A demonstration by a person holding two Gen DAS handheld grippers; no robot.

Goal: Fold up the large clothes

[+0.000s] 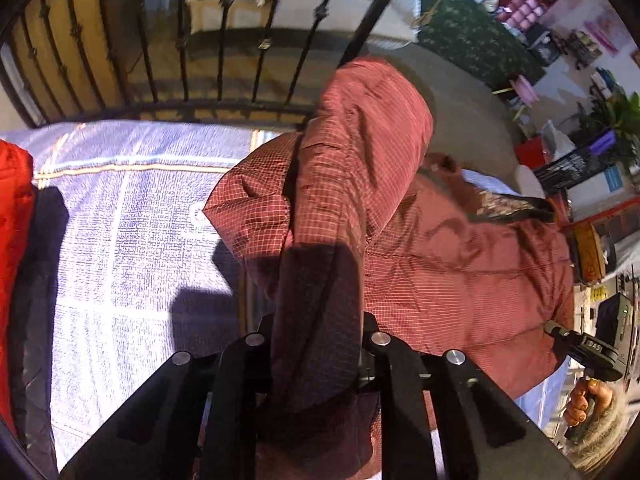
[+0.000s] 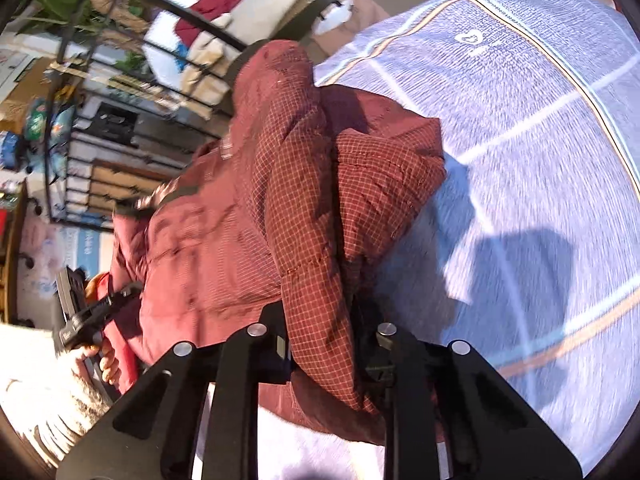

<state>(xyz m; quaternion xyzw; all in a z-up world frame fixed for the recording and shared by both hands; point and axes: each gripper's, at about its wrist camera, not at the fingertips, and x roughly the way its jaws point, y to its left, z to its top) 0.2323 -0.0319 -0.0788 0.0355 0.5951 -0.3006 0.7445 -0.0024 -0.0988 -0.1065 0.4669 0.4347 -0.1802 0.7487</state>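
Note:
A maroon checked puffy jacket [image 1: 440, 260] hangs in a bunch above the bed. My left gripper [image 1: 320, 328] is shut on a thick fold of it, and the cloth rises from the jaws and hides the fingertips. In the right wrist view the same jacket [image 2: 224, 240] drapes to the left, with my right gripper [image 2: 320, 320] shut on another fold. Each view shows the other gripper at the jacket's far edge: the right gripper [image 1: 554, 327] held by a hand [image 1: 588, 400], and the left gripper [image 2: 128, 292] held by a hand [image 2: 104, 360].
A blue-lilac plaid sheet [image 1: 132, 240] covers the bed [image 2: 540, 160] under the jacket. A black iron bed rail [image 1: 180, 60] stands beyond it. A bright red garment [image 1: 12, 220] lies at the left edge. Shelves, boxes and plants [image 2: 60, 0] crowd the room around.

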